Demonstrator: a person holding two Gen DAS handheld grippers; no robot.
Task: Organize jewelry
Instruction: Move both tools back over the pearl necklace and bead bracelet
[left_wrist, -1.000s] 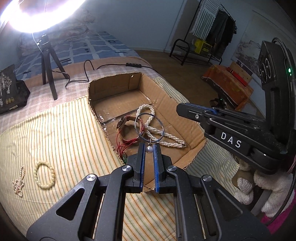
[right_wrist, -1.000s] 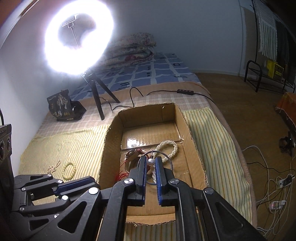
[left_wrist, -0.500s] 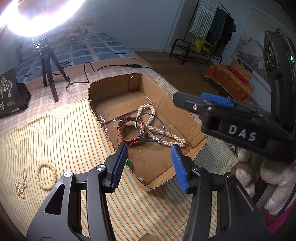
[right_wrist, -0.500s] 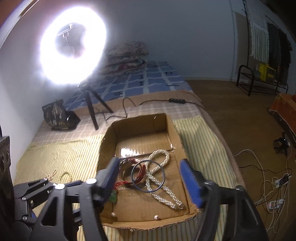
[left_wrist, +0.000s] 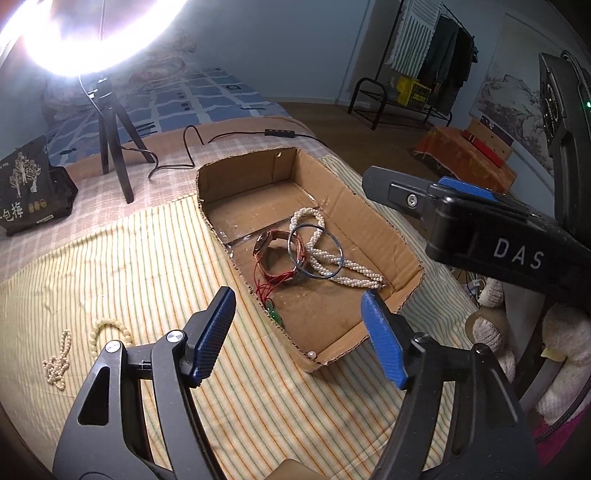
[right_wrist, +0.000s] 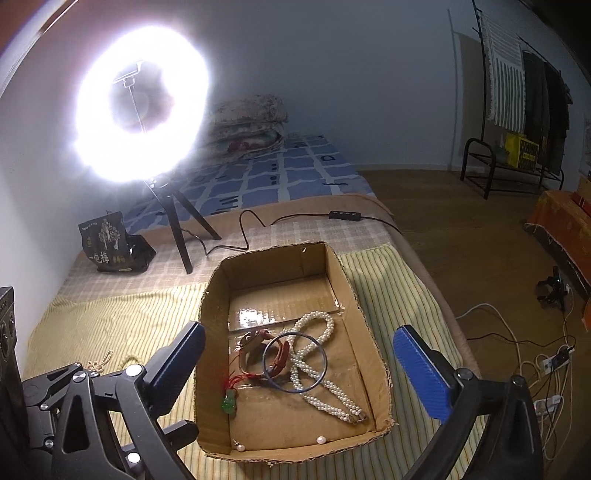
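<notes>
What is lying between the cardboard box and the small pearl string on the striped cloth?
In the left wrist view, a cream bead bracelet lies between the cardboard box and the small pearl string; the striped cloth is otherwise bare there.

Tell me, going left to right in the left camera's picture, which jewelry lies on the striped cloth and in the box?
Small pearl string → beaded bracelet → green pendant → red bracelet → loose pearl → pearl necklace.

Your bright white ring light (left_wrist: 92, 33) is cut off by the top edge in the left wrist view; glare washes out its centre. The green pendant (left_wrist: 274, 314) sits half hidden behind the brown cardboard box (left_wrist: 402, 254) wall ahead of your left gripper (left_wrist: 297, 334). Print on the black snack bag (right_wrist: 110, 242) is too small to read.
</notes>
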